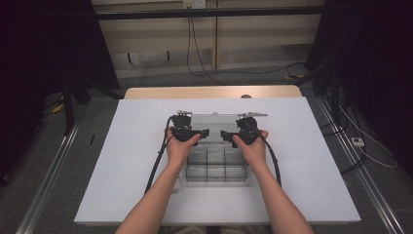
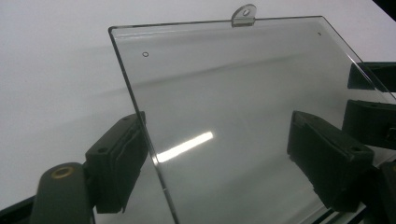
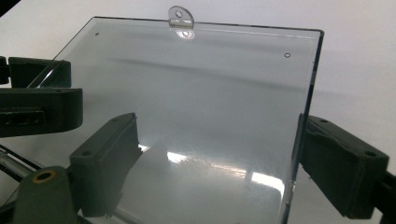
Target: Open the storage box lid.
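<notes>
A clear plastic compartment box (image 1: 216, 165) lies at the middle of the white table (image 1: 302, 161). Its clear lid (image 1: 214, 122) is swung up at the far side, with a small tab (image 2: 243, 15) on its far edge. My left gripper (image 1: 195, 127) straddles the lid's left edge (image 2: 140, 121): one jaw stands outside it and the other over the pane, neither pressing. My right gripper (image 1: 234, 130) stands the same way at the right edge (image 3: 308, 102). Both are open, seen close as left gripper (image 2: 215, 135) and right gripper (image 3: 217, 135), each over the lid (image 3: 196, 74).
The box has several empty compartments. Bare white table surrounds it on all sides. A wooden strip (image 1: 209, 91) runs along the table's far edge. Cables (image 1: 160, 156) trail from both grippers toward the person. Rails and cords lie on the floor beside the table.
</notes>
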Available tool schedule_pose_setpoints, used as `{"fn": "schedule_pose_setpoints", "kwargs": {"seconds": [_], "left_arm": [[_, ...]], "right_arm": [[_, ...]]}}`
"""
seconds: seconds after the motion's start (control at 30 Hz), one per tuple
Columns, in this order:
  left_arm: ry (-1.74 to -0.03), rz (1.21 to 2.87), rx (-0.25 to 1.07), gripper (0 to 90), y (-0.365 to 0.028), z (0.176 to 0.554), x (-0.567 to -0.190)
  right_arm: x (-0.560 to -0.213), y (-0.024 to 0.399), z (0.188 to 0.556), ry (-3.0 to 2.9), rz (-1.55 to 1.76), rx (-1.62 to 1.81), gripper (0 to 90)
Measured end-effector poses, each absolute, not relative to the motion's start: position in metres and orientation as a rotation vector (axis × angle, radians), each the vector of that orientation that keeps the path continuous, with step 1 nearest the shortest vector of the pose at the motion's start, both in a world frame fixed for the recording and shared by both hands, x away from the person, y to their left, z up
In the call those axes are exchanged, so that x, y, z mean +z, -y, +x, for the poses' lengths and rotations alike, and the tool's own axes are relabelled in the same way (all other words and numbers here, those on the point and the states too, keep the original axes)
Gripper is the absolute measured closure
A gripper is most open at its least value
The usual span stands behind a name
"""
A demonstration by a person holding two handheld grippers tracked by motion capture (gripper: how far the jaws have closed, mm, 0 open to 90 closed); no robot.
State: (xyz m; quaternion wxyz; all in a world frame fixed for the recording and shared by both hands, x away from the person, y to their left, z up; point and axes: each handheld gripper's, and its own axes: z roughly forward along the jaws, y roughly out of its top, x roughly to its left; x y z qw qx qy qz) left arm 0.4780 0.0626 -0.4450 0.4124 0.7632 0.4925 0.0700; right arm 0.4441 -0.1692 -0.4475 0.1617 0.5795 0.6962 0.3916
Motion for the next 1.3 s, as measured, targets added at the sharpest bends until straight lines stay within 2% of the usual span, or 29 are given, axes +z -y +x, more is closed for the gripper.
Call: {"fn": "schedule_pose_setpoints", "kwargs": {"seconds": [0.87,1.13,1.3], "left_arm": [[-1.257,1.93,0.145,19.2,-0.0641,0.4782,-0.4472],[-1.286,1.929,0.087,18.4,-0.0662,0.4791,-0.4499],[-1.281,1.946,0.117,18.3,-0.0672,0.4781,-0.4513]], "right_arm": [[-0.4485,0.1713,0.4437,-2.018,1.722,1.117,13.3],[-0.4489,0.1715,0.4433,-2.031,1.72,1.095,11.4],[-0.4485,0.1692,0.4421,-2.051,1.693,1.058,12.1]]}}
